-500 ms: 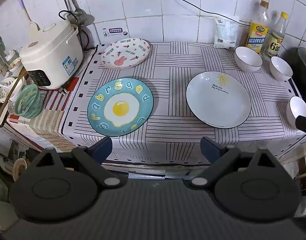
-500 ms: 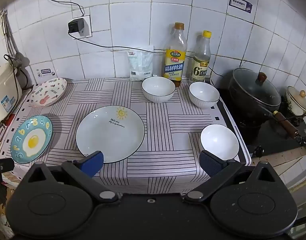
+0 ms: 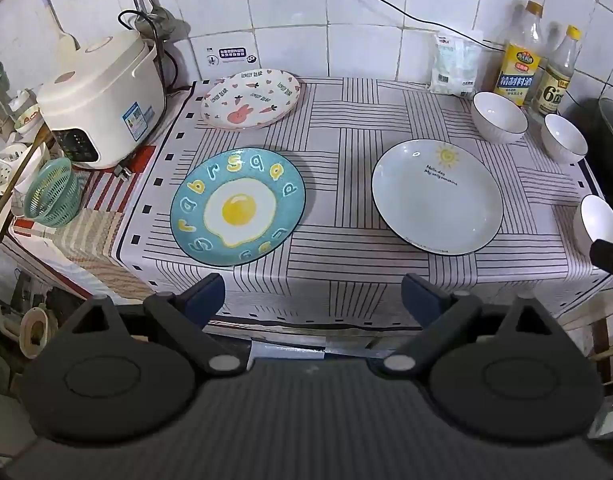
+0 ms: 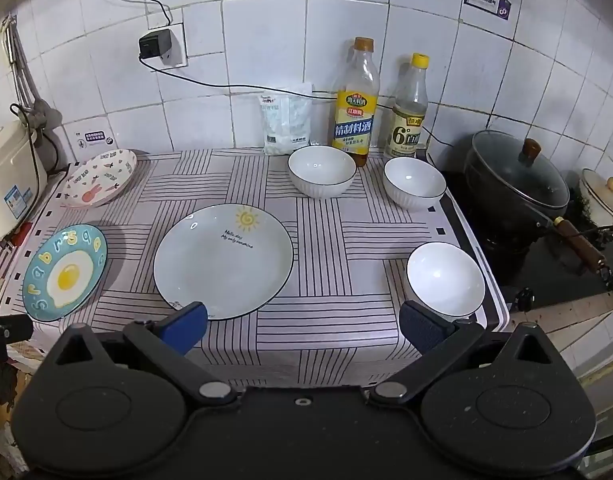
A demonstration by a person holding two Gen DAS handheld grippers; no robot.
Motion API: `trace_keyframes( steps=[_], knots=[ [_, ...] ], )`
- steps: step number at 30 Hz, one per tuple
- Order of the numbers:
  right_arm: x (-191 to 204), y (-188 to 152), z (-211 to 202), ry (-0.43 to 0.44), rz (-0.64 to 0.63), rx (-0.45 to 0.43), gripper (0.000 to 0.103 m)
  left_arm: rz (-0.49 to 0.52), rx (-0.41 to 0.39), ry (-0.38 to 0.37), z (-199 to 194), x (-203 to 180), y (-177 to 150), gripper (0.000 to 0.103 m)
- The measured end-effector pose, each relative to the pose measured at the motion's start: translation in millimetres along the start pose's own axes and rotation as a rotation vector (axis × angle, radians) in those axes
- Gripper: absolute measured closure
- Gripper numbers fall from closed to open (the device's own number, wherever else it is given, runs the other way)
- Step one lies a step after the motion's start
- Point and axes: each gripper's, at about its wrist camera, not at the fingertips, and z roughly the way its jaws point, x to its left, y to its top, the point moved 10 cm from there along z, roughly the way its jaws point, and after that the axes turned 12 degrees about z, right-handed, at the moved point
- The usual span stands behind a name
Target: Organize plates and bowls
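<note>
On the striped cloth lie a blue fried-egg plate, a large white sun plate and a pink rabbit plate at the back left. Three white bowls stand at the right: one at the back middle, one at the back right, one at the front right. My left gripper is open and empty, in front of the table edge between the two front plates. My right gripper is open and empty, between the sun plate and the front bowl.
A white rice cooker and a green basket stand at the left. Two bottles and a white bag stand against the tiled wall. A black lidded pot sits on the stove at the right.
</note>
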Motion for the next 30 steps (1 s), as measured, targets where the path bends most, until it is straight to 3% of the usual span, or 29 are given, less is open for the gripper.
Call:
trace_keyframes(
  steps=[13, 20, 30],
  knots=[
    [-3.4, -5.7, 4.6, 0.003, 0.010, 0.011, 0.000, 0.014, -0.073, 0.019, -0.7, -3.0, -2.7, 0.007],
    [-6.4, -6.2, 4.7, -0.010, 0.006, 0.008, 0.000, -0.015, -0.112, -0.017, -4.5, -2.0, -2.9, 0.007],
    [-9.2, -10.0, 4.9, -0.014, 0.012, 0.008, 0.000, -0.016, -0.105, -0.019, 0.5, -2.1, -6.7, 0.007]
  ],
)
